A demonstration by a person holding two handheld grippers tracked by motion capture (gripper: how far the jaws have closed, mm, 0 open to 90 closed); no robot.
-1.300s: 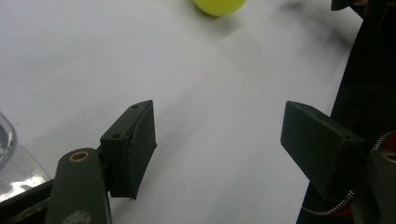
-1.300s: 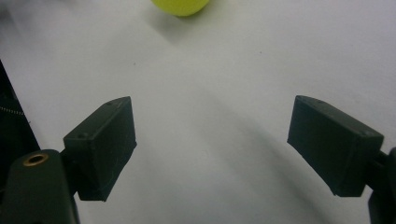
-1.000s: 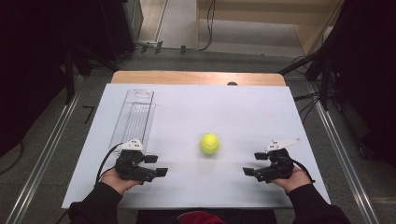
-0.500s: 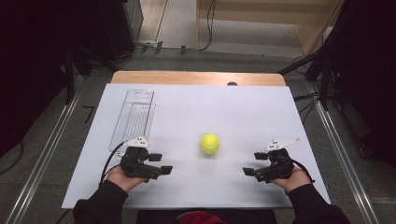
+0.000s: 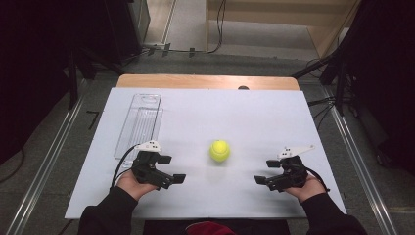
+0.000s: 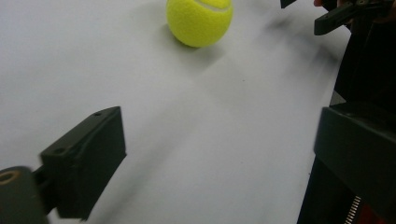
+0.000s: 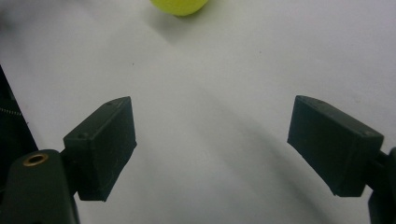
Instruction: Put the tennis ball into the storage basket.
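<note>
Fingers (image 6: 84, 161) of the left gripper (image 5: 169, 169) are just spreading wide and empty, aiming at the tennis ball (image 5: 219, 150) mid-table (image 5: 274, 122), risking nudging it rolling away.

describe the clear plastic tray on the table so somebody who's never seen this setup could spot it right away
Start from the white table top and look to its far left part. There lies the clear plastic tray, long and narrow, running away from the person, just beyond the left gripper. It is see-through and rectangular, unlike the round yellow tennis ball near the middle.
</note>
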